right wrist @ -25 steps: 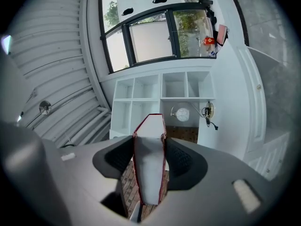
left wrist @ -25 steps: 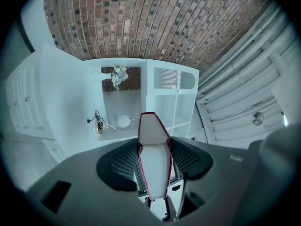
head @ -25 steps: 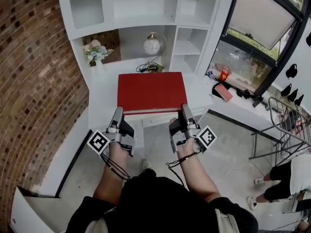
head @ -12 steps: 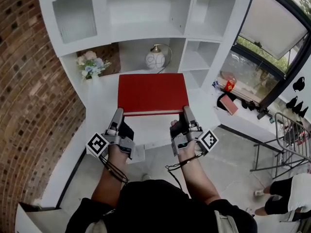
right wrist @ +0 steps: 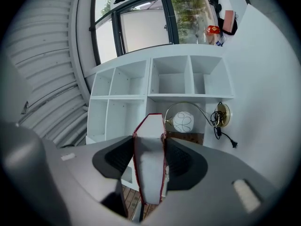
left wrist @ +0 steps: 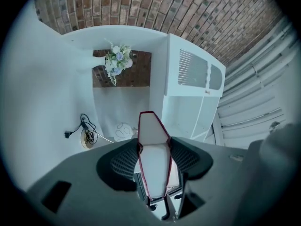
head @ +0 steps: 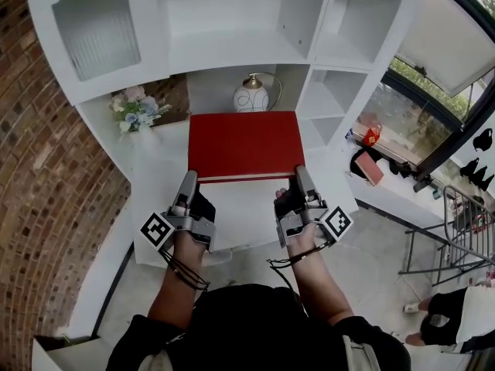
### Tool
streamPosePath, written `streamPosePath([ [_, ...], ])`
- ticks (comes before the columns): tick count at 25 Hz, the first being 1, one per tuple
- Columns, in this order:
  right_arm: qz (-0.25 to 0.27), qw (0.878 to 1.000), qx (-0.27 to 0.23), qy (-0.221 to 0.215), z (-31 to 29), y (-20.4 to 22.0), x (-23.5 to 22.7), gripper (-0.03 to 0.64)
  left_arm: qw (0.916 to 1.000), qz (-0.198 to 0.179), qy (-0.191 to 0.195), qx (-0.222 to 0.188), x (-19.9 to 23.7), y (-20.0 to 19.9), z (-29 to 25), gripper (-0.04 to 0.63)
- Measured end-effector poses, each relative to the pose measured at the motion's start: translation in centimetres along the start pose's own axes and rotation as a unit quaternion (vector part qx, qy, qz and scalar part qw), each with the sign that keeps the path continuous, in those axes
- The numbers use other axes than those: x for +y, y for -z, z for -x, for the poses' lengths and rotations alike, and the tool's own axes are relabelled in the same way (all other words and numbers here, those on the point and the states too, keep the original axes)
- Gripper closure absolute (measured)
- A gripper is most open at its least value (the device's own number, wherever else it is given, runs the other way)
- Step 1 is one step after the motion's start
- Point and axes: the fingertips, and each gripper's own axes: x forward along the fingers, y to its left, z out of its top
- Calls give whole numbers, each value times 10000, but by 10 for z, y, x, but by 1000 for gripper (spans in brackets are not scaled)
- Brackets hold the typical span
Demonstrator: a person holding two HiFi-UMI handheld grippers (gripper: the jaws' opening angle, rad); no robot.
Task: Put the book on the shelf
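I hold the red book (head: pixel 246 145) flat over the white counter, short of the shelf (head: pixel 232 49). The left gripper (head: pixel 187 182) and right gripper (head: pixel 300 178) each clamp its near edge, one at each corner. My worry is leverage (all the weight hangs ahead of the jaws): the far edge could droop or slide out. Pushed straight in, it could knock the globe lamp (head: pixel 251 97) standing just behind it, or catch a divider if I come in crooked.
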Motion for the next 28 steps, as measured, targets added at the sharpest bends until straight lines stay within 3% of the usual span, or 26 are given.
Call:
streamPosePath([
  [9,-161,9998,147,50,-13,-16,-16,388,9997,-129,-158,-124,12,6,-11,371],
  [28,-364,9950,892,-261,-53,-48,-1,388,9954,-510,15,-806,-16,25,-32,373],
])
